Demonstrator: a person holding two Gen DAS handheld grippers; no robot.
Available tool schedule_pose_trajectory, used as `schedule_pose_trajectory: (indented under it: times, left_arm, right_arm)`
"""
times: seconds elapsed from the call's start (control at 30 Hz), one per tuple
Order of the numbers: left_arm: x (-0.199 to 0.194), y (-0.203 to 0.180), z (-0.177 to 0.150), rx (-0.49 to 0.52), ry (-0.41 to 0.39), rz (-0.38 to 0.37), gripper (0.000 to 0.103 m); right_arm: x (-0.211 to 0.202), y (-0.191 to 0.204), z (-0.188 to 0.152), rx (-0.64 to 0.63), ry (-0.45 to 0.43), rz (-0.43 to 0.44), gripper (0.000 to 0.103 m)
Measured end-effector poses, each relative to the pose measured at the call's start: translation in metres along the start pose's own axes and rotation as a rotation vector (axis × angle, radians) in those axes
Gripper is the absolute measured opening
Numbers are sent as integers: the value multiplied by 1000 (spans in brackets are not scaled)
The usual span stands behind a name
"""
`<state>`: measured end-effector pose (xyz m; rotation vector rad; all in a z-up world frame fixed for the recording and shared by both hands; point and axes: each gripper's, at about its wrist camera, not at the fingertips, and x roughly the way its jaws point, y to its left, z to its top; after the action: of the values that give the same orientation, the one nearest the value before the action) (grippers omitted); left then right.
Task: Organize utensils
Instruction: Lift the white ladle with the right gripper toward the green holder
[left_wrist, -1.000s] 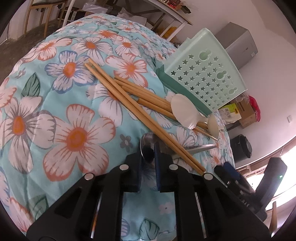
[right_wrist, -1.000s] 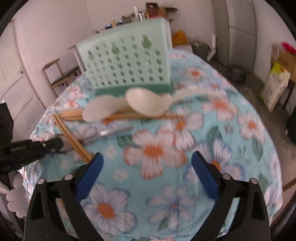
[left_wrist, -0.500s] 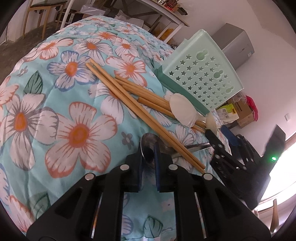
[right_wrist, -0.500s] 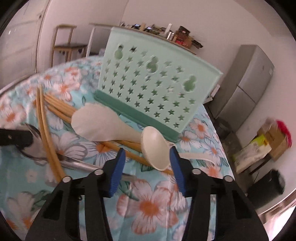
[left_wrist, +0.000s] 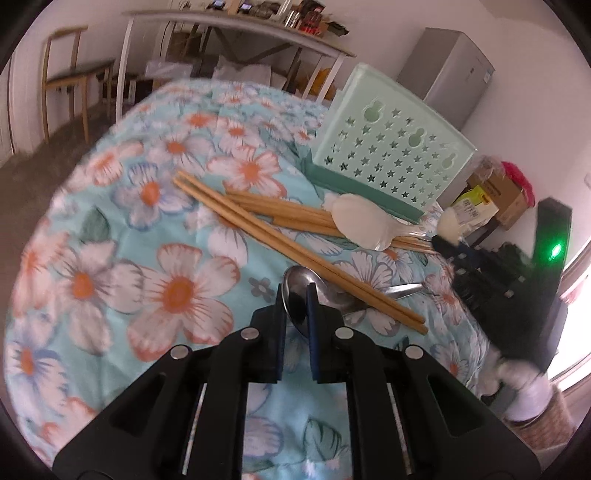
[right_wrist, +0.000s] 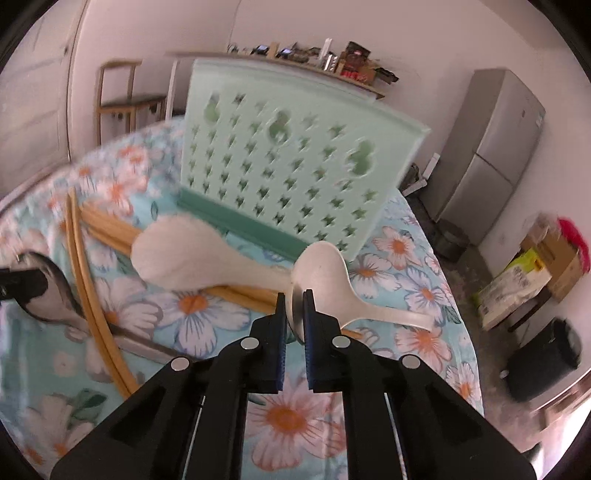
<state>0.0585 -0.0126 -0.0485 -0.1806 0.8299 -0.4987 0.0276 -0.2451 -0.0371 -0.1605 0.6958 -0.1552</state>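
Note:
My left gripper (left_wrist: 295, 295) is shut on the bowl of a metal spoon (left_wrist: 321, 288) that lies on the flowered cloth under wooden chopsticks (left_wrist: 280, 240). My right gripper (right_wrist: 294, 299) is shut on the rim of a white plastic ladle spoon (right_wrist: 325, 273). A white rice paddle (right_wrist: 181, 254) lies beside it, over more chopsticks (right_wrist: 110, 229). A mint green perforated utensil basket (right_wrist: 280, 162) stands just behind them; it also shows in the left wrist view (left_wrist: 388, 155). The metal spoon (right_wrist: 51, 291) and the left gripper's tip show at the far left of the right wrist view.
The round table has a blue floral cloth (left_wrist: 110, 240). Its edge drops off near the right gripper body (left_wrist: 517, 288). A chair (left_wrist: 66, 85), a shelf table (left_wrist: 240, 33), a grey fridge (right_wrist: 491, 147), boxes (right_wrist: 532, 273) and a black bin (right_wrist: 543, 362) stand around.
My right gripper moved in toward the white ladle spoon and closed from wide open onto its rim. My left gripper stays shut on the metal spoon and its view has tilted up.

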Motion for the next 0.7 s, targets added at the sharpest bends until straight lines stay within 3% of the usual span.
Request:
schedule_pose_trajectory:
  times: [0.13,0.33,0.53,0.7]
  left_arm:
    - [-27,-11,2,101,-59,31,6]
    - [-64,-25,12,187,-119,6,2]
    - [-101,-38,36,227,-200,-64,2]
    - [-130,-44,75,219,-306,-138,2]
  right_arm:
    - [-21,-28,7,125,-34,80,7]
    - [-49,-79,9,335,-93,221,6]
    - [-67,-100,16,439,-135,315,5]
    - [-80,-114,19,473,-171,350,5]
